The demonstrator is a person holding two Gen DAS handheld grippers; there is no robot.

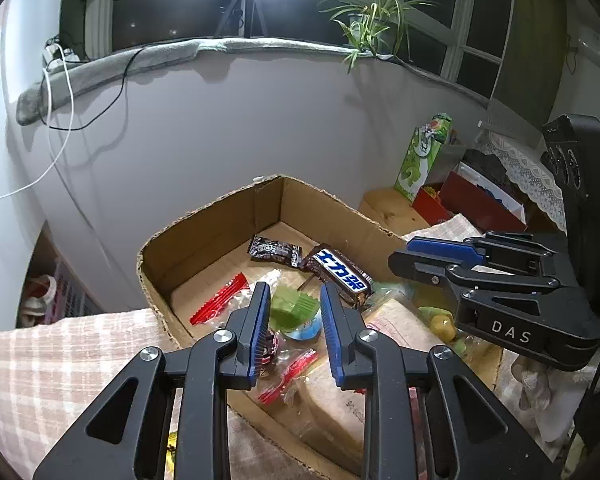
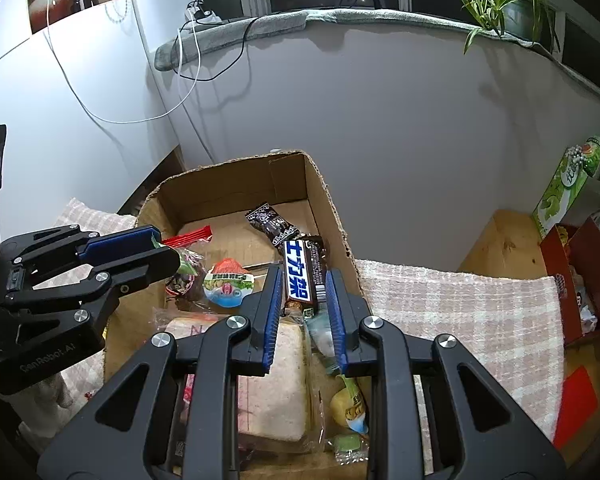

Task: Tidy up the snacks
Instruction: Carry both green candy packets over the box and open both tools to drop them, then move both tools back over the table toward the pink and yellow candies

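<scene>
Brown cardboard box (image 2: 236,184) holds the snacks: right gripper (image 2: 305,298) stands clamped on the chocolate bar (image 2: 300,272) at its 12 o'clock, left gripper (image 1: 294,312) parted above the green snack (image 1: 290,308).

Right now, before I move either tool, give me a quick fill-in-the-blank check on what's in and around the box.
1. The snacks lie in an open box made of ____.
2. The chocolate bar carries ____ lettering on a white band.
3. The tall carton standing against the wall is mostly ____.

Missing words: cardboard; blue; green.
</scene>
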